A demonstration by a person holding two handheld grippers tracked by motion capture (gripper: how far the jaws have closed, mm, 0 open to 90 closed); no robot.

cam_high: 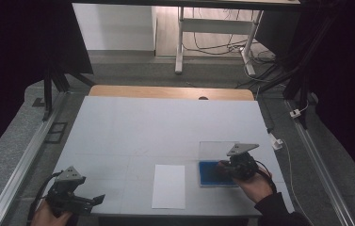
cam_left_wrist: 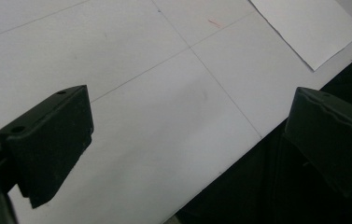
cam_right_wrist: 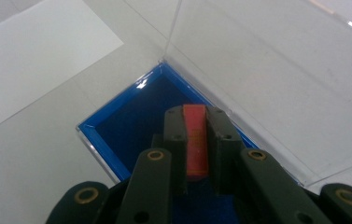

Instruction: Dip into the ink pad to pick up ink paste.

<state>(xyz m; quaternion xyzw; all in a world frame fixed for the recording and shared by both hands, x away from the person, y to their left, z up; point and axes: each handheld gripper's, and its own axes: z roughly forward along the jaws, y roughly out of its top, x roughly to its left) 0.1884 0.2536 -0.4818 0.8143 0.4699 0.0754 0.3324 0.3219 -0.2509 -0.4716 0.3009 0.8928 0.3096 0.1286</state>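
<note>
Your surface (cam_high: 133, 127) was a pale grey-white sheet ruled with faint grid lines, a wooden edge showing at twelve o'clock. On it lay a white sheet of paper (cam_high: 168, 186) at six o'clock and, just beside it toward four o'clock, a clear-lidded blue box (cam_high: 211, 175).

The high view looks forward and down over the whole tabletop (cam_high: 133, 127); both tongs views sit close above it — sharing the white paper (cam_high: 169, 186).

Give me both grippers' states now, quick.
Left gripper: open, holding nothing.
Right gripper: shut on a red block over the blue-lined clear box.
</note>
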